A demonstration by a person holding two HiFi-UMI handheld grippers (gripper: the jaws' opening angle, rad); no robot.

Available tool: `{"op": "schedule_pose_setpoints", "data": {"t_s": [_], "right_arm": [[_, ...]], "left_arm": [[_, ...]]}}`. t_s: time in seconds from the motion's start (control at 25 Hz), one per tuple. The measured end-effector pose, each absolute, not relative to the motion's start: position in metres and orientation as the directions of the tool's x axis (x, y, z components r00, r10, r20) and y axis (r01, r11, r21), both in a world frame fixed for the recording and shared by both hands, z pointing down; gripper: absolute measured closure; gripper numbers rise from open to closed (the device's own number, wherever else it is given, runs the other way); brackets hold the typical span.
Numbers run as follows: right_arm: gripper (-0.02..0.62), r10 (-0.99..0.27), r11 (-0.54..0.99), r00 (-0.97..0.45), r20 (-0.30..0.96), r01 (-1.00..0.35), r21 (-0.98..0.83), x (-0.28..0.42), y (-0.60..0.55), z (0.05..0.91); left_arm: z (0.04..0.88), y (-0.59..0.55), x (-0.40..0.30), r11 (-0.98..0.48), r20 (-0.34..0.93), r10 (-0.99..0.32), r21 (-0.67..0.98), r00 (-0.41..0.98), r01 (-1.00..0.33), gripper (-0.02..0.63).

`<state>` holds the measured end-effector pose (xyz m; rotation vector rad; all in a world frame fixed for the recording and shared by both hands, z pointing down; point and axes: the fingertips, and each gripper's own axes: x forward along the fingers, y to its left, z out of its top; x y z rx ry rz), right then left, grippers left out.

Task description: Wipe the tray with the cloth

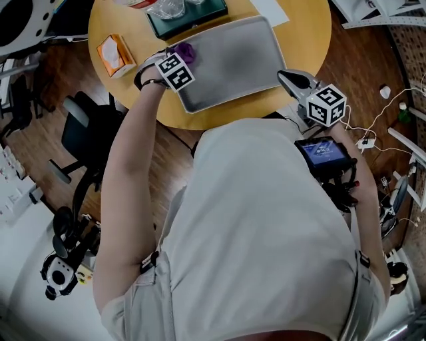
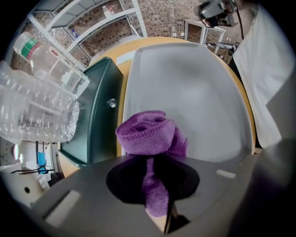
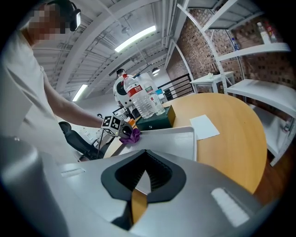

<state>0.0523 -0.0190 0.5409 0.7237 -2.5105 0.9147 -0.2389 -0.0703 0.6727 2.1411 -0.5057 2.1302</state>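
Observation:
A grey metal tray [image 1: 233,56] lies on the round yellow table [image 1: 303,33]. My left gripper [image 1: 178,54] points straight down at the tray's left end and is shut on a bunched purple cloth [image 1: 184,50]. In the left gripper view the cloth [image 2: 148,134] hangs in a roll from the jaws over the tray's [image 2: 194,92] rim. My right gripper [image 1: 285,76] hovers beside the tray's near right corner, its jaws together and empty. The right gripper view looks across the tray [image 3: 171,139] toward the cloth [image 3: 134,135].
A dark green box [image 1: 186,16] with clear plastic bottles [image 2: 37,106] on it stands behind the tray's left end. An orange packet [image 1: 115,54] lies at the table's left edge, a white sheet [image 3: 204,126] at the far right. An office chair [image 1: 86,133] stands beside the table.

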Motion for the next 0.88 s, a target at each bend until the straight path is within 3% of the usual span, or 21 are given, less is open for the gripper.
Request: {"op": "schedule_pose_setpoints", "data": {"t_s": [0.44, 0.72, 0.88], "right_arm": [[0.594, -0.324, 0.668, -0.807, 0.493, -0.564, -0.485, 0.046, -0.021, 0.538], [0.594, -0.298, 0.704, -0.826, 0.479, -0.529, -0.473, 0.033, -0.025, 0.531], [0.594, -0.28, 0.722, -0.837, 0.47, -0.506, -0.471, 0.026, -0.021, 0.529]], "left_arm": [[0.668, -0.084, -0.238, -0.938, 0.981, -0.194, -0.188, -0.007, -0.29, 0.548], [0.64, -0.082, -0.238, -0.895, 0.962, -0.256, -0.197, 0.098, -0.4, 0.512], [0.624, -0.075, -0.247, -0.868, 0.945, -0.314, -0.248, 0.088, -0.431, 0.578]]}}
